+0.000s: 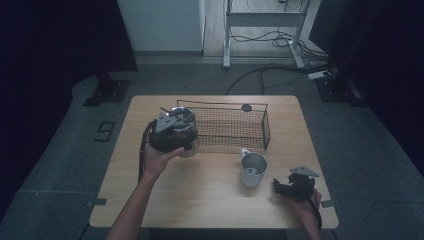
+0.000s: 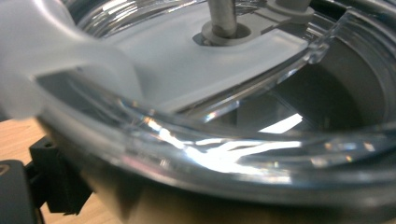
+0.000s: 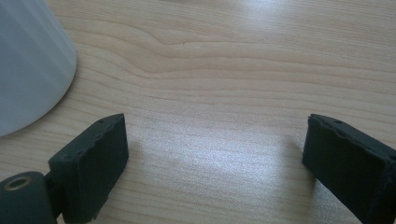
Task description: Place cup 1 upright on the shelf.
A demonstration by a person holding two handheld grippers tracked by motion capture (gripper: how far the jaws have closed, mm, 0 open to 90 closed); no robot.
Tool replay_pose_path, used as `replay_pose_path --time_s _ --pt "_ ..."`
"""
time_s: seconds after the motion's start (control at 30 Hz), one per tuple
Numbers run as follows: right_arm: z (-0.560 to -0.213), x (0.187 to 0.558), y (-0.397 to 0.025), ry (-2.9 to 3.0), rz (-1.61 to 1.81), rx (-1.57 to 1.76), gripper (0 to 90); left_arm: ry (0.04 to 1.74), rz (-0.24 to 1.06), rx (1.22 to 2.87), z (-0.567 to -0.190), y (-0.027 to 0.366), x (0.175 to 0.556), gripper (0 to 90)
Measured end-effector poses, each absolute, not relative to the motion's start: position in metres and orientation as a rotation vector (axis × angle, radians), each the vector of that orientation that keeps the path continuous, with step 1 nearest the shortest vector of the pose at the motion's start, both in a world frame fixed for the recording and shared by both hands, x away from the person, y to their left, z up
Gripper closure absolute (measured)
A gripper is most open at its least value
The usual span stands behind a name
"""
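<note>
My left gripper (image 1: 185, 132) holds a clear round container (image 1: 186, 120) with a white insert and a metal rod (image 2: 223, 16) at the left end of the black wire basket (image 1: 235, 128). The container presses close against the camera, and one black finger (image 2: 51, 186) shows at its lower left. A metal cup (image 1: 252, 169) with a handle stands upright in front of the basket. My right gripper (image 1: 277, 187) rests low on the table just right of the cup, open, with bare wood between its fingers (image 3: 93, 158). The cup's wall (image 3: 28, 60) shows at the far left.
The wooden table (image 1: 210, 205) has free room along its front and left. A small black round object (image 1: 246, 107) lies behind the basket. Cables (image 1: 270, 70) and a desk frame stand on the floor beyond the table.
</note>
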State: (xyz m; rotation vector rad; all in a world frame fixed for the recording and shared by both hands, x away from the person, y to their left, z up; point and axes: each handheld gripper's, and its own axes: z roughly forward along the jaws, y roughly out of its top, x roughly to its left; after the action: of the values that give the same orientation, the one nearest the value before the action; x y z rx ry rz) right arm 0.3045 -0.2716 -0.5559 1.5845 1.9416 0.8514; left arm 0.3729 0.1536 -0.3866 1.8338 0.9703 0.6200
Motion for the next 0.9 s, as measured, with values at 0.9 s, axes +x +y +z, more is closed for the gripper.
replay_pose_path --time_s 0.9 --pt "-0.556 0.304 -0.272 1.931 0.854 1.586 7.8 0.942 0.648 1.845 -0.371 0.139 0.392 4.1"
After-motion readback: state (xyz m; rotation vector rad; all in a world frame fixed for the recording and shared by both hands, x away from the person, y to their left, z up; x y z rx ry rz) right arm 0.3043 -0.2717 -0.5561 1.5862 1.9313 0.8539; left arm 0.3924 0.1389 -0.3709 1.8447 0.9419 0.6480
